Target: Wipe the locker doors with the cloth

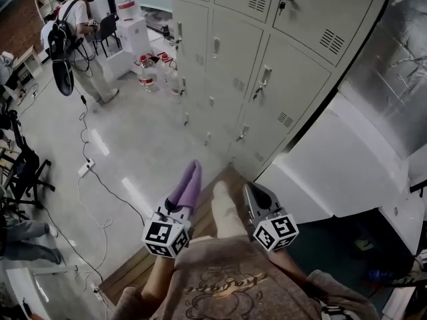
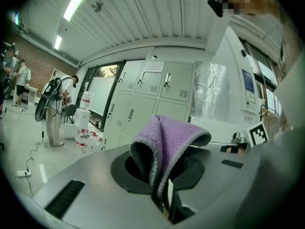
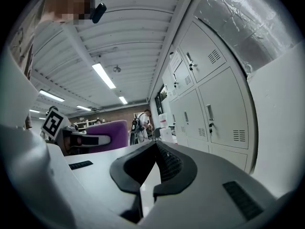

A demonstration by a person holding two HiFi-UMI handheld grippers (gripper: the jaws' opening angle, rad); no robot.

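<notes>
The left gripper [image 1: 180,209] is clamping its jaws on a folded purple cloth [image 1: 189,182], which is sticking out past the jaw tips and pointing toward the foot of the lockers [image 1: 267,65], well short of the doors and touching none of them. In the left gripper view the cloth [image 2: 167,137] is standing up in a soft fold out of the left gripper [image 2: 164,180], with the lockers [image 2: 147,94] showing behind it.

The right gripper [image 1: 258,200] is hovering just beside the left one, on the side nearer the lockers' right end, also apart from the doors. In the right gripper view its jaws [image 3: 152,168] are sitting together at the tips with nothing between them, and the lockers [image 3: 214,104] are rising along the right of the frame.

All the locker doors in sight are staying closed. At the far left end of the lockers, water bottles [image 1: 148,72] are standing on the floor beside a white water dispenser [image 1: 130,19], and a person with a backpack [image 1: 80,32] is standing farther out from that end. A white power strip [image 1: 85,169] is lying on the floor, well out in front of the lockers
</notes>
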